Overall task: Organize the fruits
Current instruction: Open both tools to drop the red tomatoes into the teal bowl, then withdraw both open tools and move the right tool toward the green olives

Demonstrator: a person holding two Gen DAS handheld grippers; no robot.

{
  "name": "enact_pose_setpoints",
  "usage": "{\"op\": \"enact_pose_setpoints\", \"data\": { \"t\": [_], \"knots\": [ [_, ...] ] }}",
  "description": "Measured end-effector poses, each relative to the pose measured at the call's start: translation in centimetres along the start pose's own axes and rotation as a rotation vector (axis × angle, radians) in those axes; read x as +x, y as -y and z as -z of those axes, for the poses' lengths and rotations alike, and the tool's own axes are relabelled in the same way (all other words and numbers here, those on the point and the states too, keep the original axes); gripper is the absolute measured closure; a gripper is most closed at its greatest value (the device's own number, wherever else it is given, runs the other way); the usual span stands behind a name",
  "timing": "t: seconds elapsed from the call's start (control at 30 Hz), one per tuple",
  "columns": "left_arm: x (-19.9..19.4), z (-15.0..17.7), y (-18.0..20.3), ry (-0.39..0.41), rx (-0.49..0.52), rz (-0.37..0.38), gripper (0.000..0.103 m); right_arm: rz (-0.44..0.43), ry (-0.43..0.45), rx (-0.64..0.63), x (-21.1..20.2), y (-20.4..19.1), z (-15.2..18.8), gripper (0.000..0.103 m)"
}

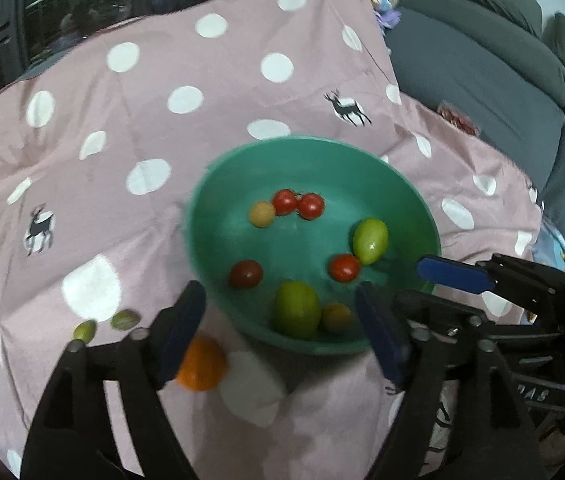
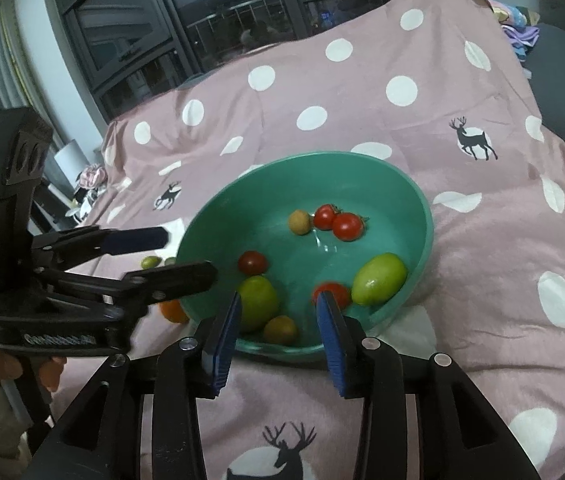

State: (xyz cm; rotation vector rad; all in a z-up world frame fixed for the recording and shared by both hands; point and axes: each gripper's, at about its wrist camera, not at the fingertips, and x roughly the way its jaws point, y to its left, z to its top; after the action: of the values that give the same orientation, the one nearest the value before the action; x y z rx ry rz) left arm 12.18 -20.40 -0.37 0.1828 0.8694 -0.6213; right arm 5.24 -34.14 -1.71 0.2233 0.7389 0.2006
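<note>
A: Our left gripper (image 1: 278, 332) stands wide, holding nothing; our right gripper (image 2: 278, 340) is part-open, also bare.

B: The orange (image 1: 201, 364) sits nearest, beside the green bowl (image 1: 210, 184). It's firm; we'd clasp its middle gently.

Both wrist cameras look steeply down from close by, side by side, sharing the green bowl (image 1: 210, 184).

Pink polka-dot cloth (image 2: 422, 128) beside grey sofa (image 1: 482, 72).

bowl (image 2: 410, 184) top: open | near rim: both tongs crowd | cloth (image 2: 482, 280) right: free
</note>
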Motion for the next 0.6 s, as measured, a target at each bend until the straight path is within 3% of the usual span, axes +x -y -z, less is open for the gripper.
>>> {"op": "enact_pose_setpoints", "data": {
  "t": [0.1,0.4,0.6],
  "knots": [
    [-1.7,1.2,-1.8,0.013,-0.05,-0.015,0.0,-0.017,0.022,0.009,-1.0,-0.3,0.4,0.059],
    [-6.2,8.3,-8.3,0.005,-0.313,-0.044,0.001,-0.09,0.034,-0.026,-2.7,-3.0,2.0,0.057],
    [-9.4,12.5,-8.8,0.066,-0.402,0.021,0.001,-0.128,-0.022,-0.093,-2.3,-6.0,3.6,0.057]
  ]
}}
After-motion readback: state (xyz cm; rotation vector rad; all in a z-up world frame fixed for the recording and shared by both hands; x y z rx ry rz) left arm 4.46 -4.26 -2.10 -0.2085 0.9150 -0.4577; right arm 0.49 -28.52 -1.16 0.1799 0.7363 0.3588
